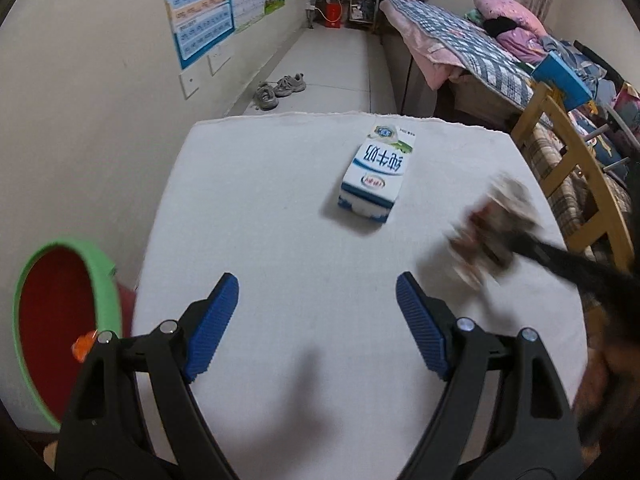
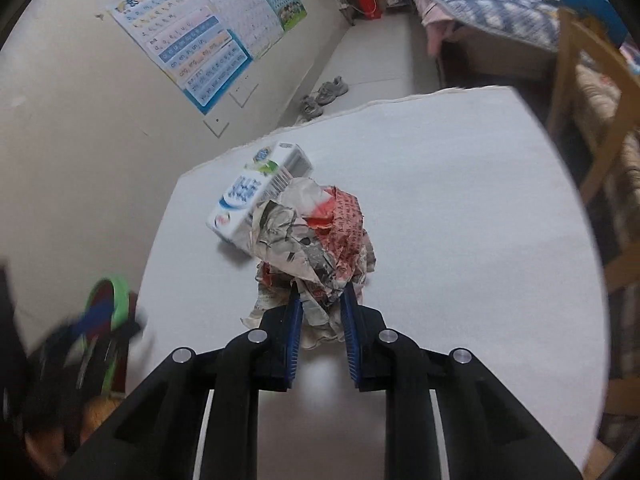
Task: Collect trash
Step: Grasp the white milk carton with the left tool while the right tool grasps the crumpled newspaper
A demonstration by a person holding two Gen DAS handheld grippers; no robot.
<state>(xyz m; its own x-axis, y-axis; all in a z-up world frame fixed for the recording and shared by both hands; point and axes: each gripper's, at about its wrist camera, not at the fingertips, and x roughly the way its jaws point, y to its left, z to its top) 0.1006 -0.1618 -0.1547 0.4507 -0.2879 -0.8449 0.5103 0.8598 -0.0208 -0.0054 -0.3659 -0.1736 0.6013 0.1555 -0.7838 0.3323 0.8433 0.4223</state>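
Note:
A blue and white milk carton (image 1: 374, 172) lies on its side on the white table (image 1: 280, 220). My left gripper (image 1: 318, 312) is open and empty, above the table's near part, short of the carton. My right gripper (image 2: 320, 300) is shut on a crumpled newspaper ball (image 2: 316, 236) and holds it above the table. The ball shows blurred in the left wrist view (image 1: 492, 228), right of the carton. In the right wrist view the carton (image 2: 256, 192) lies just behind the ball. A red bin with a green rim (image 1: 60, 320) stands left of the table, below its edge.
A wooden chair (image 1: 572, 184) stands at the table's right side. A bed with a checked quilt (image 1: 460, 40) is beyond it. Shoes (image 1: 280, 88) lie on the floor by the left wall. Posters (image 1: 212, 4) hang on that wall.

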